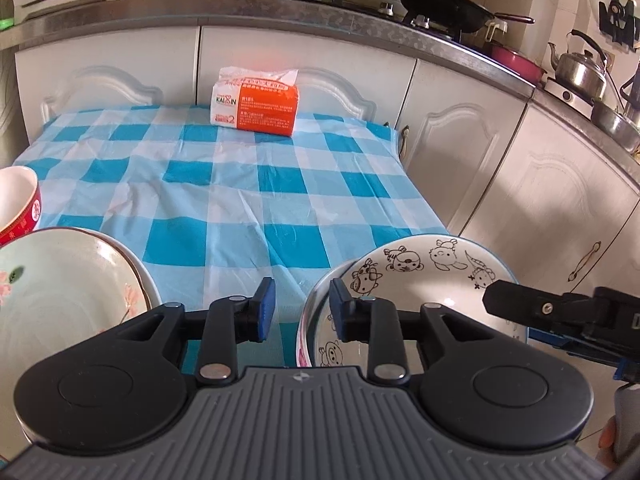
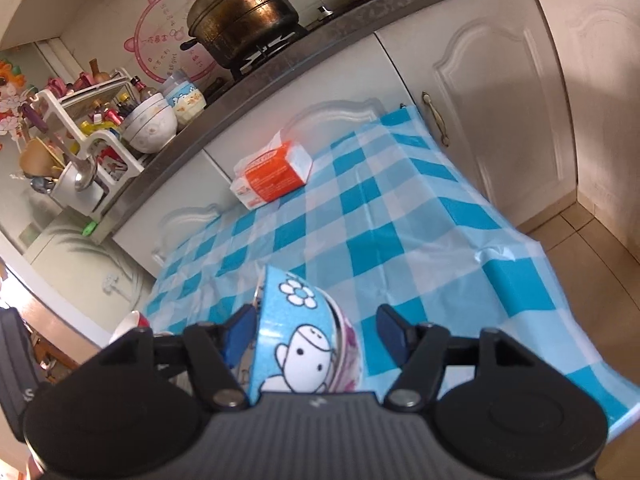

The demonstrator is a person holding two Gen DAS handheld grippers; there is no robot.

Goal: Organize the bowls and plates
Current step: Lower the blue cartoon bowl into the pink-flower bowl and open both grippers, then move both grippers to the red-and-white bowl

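Note:
A white bowl with black cartoon animals inside [image 1: 420, 280] sits at the table's near right corner, nested in a bowl with a pink pattern [image 1: 305, 354]. Its outer wall is blue with white cartoon figures [image 2: 296, 344]. My left gripper [image 1: 303, 308] is open and straddles the bowl's left rim, one blue pad inside and one outside, neither pressing. My right gripper [image 2: 316, 330] is open too. Its left pad [image 2: 240, 334] is close to the bowl's wall and its right pad [image 2: 390, 326] stands well off it. One right finger [image 1: 504, 300] reaches over the bowl's right rim.
A pale green floral plate [image 1: 60, 280] and a red-and-white bowl [image 1: 20, 204] sit at the near left. An orange tissue pack [image 1: 256, 100] lies at the far edge of the blue checked tablecloth [image 1: 256, 184]. White cabinets and a counter with pots stand behind and to the right.

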